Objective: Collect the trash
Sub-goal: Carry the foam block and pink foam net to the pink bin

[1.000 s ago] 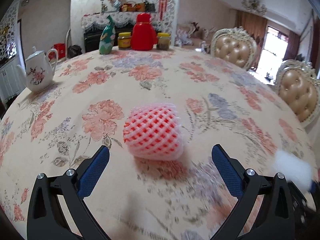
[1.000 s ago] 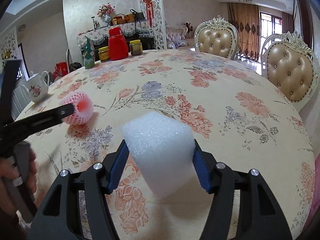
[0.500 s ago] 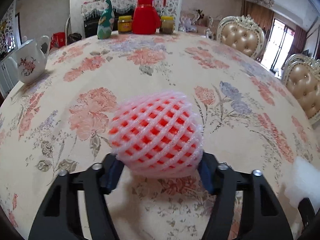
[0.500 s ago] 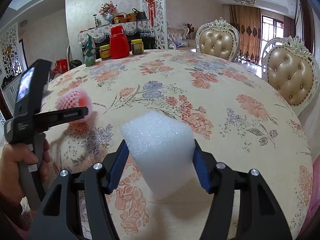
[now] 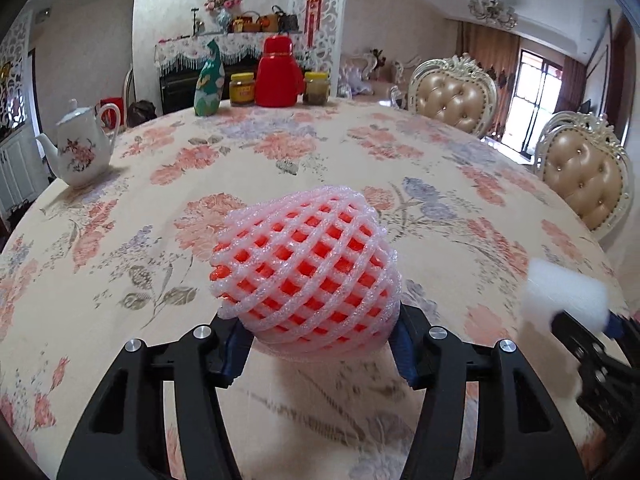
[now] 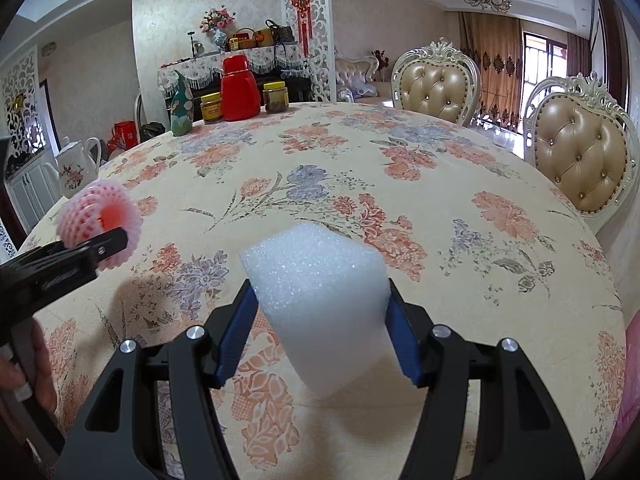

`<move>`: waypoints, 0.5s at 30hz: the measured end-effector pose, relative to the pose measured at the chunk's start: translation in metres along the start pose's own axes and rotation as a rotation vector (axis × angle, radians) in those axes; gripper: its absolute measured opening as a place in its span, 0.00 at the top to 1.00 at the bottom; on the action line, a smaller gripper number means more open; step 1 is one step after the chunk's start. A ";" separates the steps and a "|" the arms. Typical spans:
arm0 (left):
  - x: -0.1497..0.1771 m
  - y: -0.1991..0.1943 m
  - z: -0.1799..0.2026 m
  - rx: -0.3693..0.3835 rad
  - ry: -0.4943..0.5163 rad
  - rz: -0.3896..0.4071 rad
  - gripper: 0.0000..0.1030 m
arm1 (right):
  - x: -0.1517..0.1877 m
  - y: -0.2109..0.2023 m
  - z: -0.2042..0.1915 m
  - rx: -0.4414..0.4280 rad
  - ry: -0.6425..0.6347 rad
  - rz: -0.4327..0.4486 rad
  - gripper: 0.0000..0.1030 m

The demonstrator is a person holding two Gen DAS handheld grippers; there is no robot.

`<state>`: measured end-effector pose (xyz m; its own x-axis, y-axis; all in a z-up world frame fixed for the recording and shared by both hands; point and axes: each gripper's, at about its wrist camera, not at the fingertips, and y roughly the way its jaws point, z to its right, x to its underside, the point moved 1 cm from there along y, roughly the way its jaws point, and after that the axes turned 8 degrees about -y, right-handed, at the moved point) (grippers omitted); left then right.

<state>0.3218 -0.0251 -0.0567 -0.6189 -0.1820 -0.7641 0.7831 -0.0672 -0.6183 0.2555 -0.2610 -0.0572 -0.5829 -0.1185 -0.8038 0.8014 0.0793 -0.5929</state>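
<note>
A pink foam fruit net [image 5: 308, 264] with red showing through its mesh sits between the blue pads of my left gripper [image 5: 320, 340], which is shut on it and holds it just above the flowered tablecloth [image 5: 320, 152]. From the right wrist view the same net [image 6: 100, 208] shows at the left edge in the left gripper's black finger [image 6: 100, 248]. My right gripper [image 6: 320, 300] is shut on a white foam block [image 6: 320, 300], held over the table's near side. That block [image 5: 564, 296] also shows at the right edge of the left wrist view.
A white flowered teapot [image 5: 80, 152] stands at the table's left edge. A green bottle [image 5: 208, 80], a red jug [image 5: 278, 76] and two jars stand at the far edge. Two padded chairs [image 5: 452, 96] [image 5: 584, 176] line the right side. A hand [image 6: 24, 368] grips the left tool.
My left gripper went from wide open around the net to shut on it, then came off the cloth with it. The right gripper and its foam block stayed put.
</note>
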 end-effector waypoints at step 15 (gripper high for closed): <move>0.033 -0.067 0.009 0.041 0.054 0.133 0.47 | 0.006 -0.038 0.000 -0.052 0.016 0.081 0.41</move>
<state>0.2495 -0.0356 -0.0394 -0.5113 -0.1392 -0.8481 0.8594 -0.0860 -0.5040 0.2214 -0.2644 -0.0394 -0.5185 -0.0942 -0.8499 0.8385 0.1389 -0.5269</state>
